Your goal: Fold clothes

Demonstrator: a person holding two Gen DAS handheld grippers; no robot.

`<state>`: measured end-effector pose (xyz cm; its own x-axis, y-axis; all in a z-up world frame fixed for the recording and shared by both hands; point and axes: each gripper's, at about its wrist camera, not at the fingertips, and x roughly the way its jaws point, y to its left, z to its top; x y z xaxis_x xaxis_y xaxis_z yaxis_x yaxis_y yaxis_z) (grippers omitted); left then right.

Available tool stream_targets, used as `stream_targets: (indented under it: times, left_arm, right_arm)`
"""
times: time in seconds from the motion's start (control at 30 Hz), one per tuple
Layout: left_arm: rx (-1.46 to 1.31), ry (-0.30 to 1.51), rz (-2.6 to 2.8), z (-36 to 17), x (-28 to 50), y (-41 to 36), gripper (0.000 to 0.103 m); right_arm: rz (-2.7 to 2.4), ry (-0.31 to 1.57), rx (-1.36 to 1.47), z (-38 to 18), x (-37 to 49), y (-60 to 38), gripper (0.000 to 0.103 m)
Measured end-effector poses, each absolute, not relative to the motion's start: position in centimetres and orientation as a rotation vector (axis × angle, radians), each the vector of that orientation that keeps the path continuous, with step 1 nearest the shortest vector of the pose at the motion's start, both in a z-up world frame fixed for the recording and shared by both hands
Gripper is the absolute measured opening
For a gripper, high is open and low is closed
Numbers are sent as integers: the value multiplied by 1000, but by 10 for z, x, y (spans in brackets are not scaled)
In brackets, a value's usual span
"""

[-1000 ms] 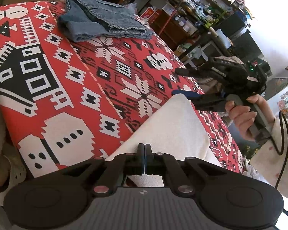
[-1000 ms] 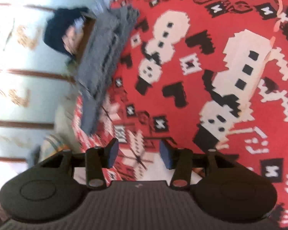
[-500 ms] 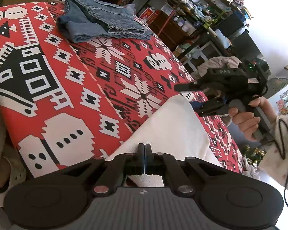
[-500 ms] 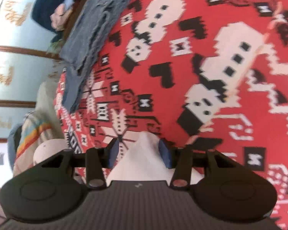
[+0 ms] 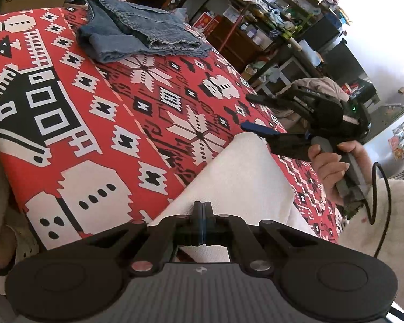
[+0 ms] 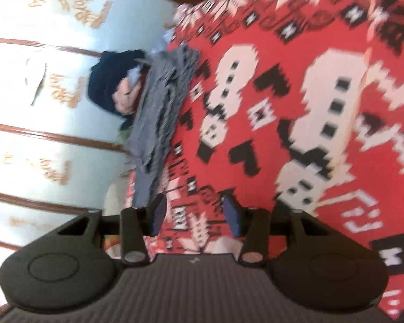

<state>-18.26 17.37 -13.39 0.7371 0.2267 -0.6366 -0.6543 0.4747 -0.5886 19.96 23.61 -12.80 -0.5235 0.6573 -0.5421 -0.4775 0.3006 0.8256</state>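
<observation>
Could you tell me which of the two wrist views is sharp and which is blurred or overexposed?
Left wrist view: sharp on the red patterned cloth and folded jeans, but blown out white at upper right. Right wrist view: motion-blurred throughout, cloth pattern smeared.

A lived-in home: cluttered shelves (image 5: 277, 13), patterned red bedspread (image 5: 121, 113), folded jeans (image 5: 137, 37).

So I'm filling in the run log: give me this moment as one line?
left tool: shut on white cloth | right tool: open, empty, at cloth's far corner | folded jeans: far end of red patterned cover
</observation>
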Motion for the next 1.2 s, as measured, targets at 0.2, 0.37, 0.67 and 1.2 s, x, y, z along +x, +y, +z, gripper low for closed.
stream_targets:
  times: [0.2,0.37,0.67,1.2]
  left_arm:
    - [-946,524,571,-134,-183,175,3]
    - [-939,521,573,-134,-183,174,3]
    - [-918,527,576,-132,-183,172,3]
    - [-1011,540,690,-137,-199,194,16]
  right_arm:
    - [1448,1371,-208,-74,152,239,13]
    - [1347,1290,-449,-51,107,258,12]
    - [1042,1278,-927,-74,81,310,0]
    - [1325,989,-749,-31,-25,208,11]
